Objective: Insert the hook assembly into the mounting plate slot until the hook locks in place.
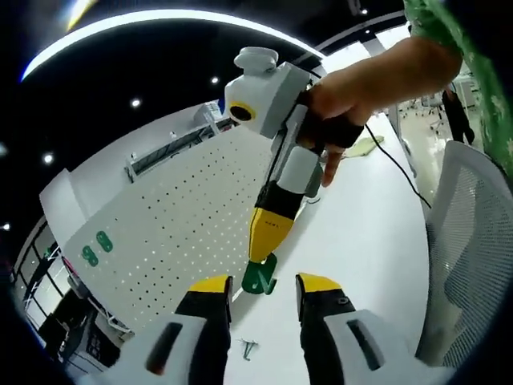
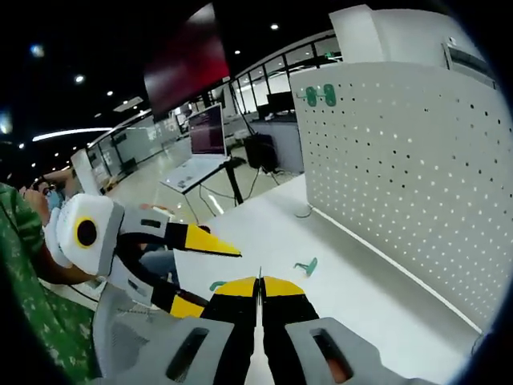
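Holding the green hook (image 1: 260, 277) by its upper end, my right tool (image 1: 266, 241) has its yellow jaws pressed together on it, as the left gripper view shows; in the right gripper view those jaws (image 2: 260, 290) meet with only a thin sliver between them. My left tool (image 1: 263, 295) stands with jaws apart and nothing in them, just below the hook. The white pegboard (image 1: 172, 224) stands upright at the back of the white bench (image 1: 365, 241), with two green hooks (image 2: 318, 95) already seated near its top corner; another green piece (image 2: 305, 266) lies on the bench near its foot. I judge the hook to be light, stiff plastic, slick and prone to pivot, so I would grip the flat body and leave the mounting end free.
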`<move>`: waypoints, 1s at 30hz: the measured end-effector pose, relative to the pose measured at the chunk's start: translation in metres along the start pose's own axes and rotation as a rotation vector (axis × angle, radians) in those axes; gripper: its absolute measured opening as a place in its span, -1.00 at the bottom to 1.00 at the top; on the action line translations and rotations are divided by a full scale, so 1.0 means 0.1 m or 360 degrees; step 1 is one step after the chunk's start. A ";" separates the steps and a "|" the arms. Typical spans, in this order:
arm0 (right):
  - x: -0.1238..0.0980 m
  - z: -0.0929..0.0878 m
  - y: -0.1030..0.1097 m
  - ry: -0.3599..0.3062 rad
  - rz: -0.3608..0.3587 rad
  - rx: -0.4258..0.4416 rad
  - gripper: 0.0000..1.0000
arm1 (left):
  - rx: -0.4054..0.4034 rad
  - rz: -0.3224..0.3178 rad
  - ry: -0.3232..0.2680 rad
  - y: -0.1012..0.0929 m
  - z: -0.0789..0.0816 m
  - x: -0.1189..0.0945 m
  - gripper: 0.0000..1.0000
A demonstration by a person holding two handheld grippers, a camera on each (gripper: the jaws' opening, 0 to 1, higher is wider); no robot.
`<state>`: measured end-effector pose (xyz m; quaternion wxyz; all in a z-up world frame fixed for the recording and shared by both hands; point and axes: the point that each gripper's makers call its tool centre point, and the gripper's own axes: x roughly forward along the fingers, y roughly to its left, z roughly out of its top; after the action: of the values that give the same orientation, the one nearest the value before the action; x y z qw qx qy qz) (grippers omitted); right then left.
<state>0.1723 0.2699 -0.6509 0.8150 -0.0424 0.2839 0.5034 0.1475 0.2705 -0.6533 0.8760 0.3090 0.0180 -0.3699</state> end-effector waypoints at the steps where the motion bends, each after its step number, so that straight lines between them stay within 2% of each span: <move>1: 0.00 0.00 0.01 -0.0003 0.0007 0.0012 -1.00 | 0.0017 0.0001 0.0002 0.00 0.00 0.00 -0.42; 10: 0.01 -0.05 0.08 0.0051 0.0035 -0.0005 -1.00 | 0.0219 -0.0019 0.0057 -0.07 -0.03 0.05 -0.54; 21: 0.02 -0.09 0.13 0.0089 0.0056 0.0002 -1.00 | 0.0229 -0.0022 0.0053 -0.07 -0.03 0.03 -0.70; 26: 0.02 -0.09 0.14 0.0096 0.0061 0.0027 -1.00 | 0.0237 -0.0034 0.0047 -0.11 -0.03 0.02 -0.84; 30: 0.02 -0.11 0.15 0.0116 0.0068 0.0022 -1.00 | 0.0219 -0.0045 0.0039 -0.12 -0.02 0.02 -0.83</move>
<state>0.1560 0.2745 -0.6577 0.7934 -0.0491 0.3177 0.5169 0.1410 0.2642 -0.6621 0.8471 0.3728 0.0074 -0.3787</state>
